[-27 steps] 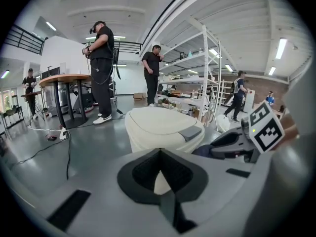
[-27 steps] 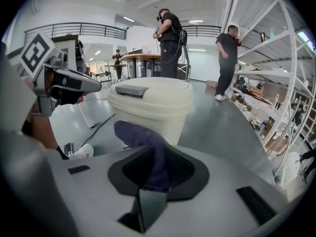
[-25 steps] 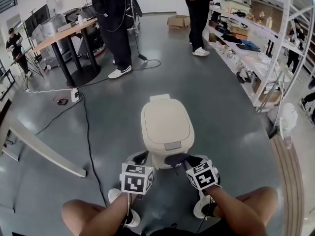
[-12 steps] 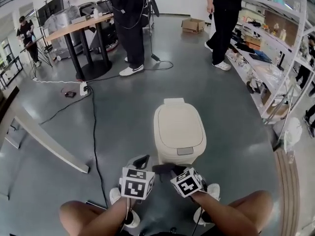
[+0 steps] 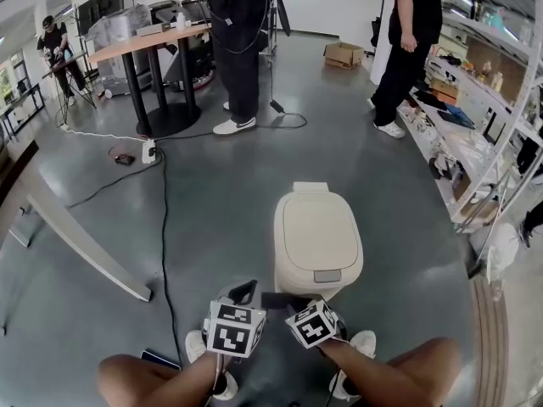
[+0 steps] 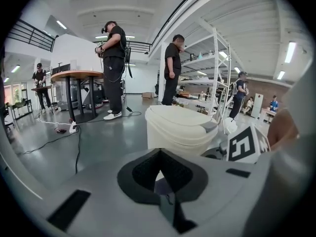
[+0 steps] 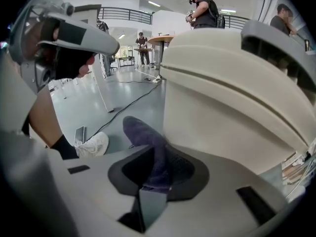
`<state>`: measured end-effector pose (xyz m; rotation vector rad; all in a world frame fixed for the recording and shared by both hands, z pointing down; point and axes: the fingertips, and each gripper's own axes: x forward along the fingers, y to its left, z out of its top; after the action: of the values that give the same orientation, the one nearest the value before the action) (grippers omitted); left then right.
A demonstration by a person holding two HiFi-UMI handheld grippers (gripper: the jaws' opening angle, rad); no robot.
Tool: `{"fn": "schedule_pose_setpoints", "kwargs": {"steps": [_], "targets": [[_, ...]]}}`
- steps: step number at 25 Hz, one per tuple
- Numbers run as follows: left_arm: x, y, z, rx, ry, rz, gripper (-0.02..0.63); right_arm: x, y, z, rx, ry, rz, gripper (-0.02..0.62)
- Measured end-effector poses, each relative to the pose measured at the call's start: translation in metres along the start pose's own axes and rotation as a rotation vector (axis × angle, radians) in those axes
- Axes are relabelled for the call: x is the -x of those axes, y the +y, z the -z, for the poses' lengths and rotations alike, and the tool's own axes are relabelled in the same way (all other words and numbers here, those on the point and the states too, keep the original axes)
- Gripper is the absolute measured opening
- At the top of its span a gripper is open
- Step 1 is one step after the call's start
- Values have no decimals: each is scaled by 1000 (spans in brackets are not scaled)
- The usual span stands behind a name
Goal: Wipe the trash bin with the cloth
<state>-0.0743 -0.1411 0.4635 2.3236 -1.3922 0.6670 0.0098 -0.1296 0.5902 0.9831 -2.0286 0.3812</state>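
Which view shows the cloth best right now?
The right gripper view: the dark purple cloth sits large and central, pinched between the right gripper's jaws beside the trash bin. The head view shows it only as a small dark strip at the bin's front. In the left gripper view I can't make it out.

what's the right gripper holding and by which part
The right hand-held gripper pinches the dark purple cloth near one end; the rest sticks out past the jaws.
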Motion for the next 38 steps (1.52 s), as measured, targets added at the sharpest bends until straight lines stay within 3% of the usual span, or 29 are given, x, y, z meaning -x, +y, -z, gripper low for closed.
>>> {"fn": "schedule_pose_setpoints", "kwargs": {"steps": [18, 38], "targets": [[-24, -30, -2, -38, 25, 35, -2, 11, -26, 25, -45, 14, 30, 77], [-46, -67, -7, -101, 27, 82, -3, 21, -81, 69, -121, 74, 126, 77]]}}
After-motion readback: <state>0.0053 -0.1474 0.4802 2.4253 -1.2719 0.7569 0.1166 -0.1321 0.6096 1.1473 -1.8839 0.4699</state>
